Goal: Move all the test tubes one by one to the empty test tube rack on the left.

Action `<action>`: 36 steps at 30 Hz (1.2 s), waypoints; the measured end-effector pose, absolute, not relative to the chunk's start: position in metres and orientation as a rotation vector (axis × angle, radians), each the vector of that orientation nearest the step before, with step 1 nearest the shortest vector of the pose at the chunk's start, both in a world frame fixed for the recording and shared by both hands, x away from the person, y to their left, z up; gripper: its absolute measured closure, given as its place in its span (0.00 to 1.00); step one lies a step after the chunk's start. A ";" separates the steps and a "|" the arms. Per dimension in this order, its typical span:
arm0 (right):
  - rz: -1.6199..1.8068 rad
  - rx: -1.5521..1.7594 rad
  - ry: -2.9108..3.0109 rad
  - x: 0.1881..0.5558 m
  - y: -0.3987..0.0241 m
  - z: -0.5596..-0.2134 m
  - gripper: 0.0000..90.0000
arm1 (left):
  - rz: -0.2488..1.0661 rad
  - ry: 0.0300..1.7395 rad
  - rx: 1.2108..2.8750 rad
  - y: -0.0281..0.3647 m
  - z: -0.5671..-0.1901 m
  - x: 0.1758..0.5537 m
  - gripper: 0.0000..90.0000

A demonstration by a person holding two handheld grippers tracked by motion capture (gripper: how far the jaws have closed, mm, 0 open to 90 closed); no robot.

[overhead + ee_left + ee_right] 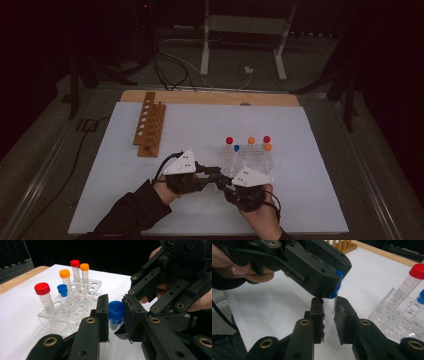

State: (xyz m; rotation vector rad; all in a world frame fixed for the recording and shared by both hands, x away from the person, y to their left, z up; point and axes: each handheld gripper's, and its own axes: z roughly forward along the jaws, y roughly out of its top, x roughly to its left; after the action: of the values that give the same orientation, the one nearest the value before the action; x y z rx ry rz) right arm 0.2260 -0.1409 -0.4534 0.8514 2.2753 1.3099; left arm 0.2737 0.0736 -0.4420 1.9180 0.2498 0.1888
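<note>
Two grippers on one little tube, just in front of the clear rack (265,161).

The left gripper (115,315) is clamped on the blue cap (116,310) while the right gripper (329,315) pinches the clear tube (331,305) below it. Loads of bare white mat (115,180) on the left, wooden rack (150,125) well apart. The tube's bottom end is hidden between the jaws.

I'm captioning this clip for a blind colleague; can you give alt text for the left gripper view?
The left gripper clamps the blue cap of a clear tube, beside the right gripper. Behind stands a clear rack holding five capped tubes.
</note>
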 end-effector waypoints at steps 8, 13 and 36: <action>1.365 0.861 2.250 0.226 -0.145 -0.452 0.76 | 0.215 0.247 1.920 0.075 -0.438 0.274 0.86; 1.403 0.860 2.169 0.229 -0.154 -0.449 0.56 | 0.239 0.287 1.909 0.085 -0.434 0.280 0.86; 1.439 0.964 2.069 0.231 -0.175 -0.447 0.00 | 0.421 0.470 1.851 0.148 -0.389 0.325 0.86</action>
State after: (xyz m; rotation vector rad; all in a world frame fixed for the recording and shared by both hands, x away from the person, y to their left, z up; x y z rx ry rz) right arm 0.2309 -0.1745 -0.4468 0.9641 2.0691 1.4387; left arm 0.3249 0.1478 -0.3893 1.8511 0.4696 0.4214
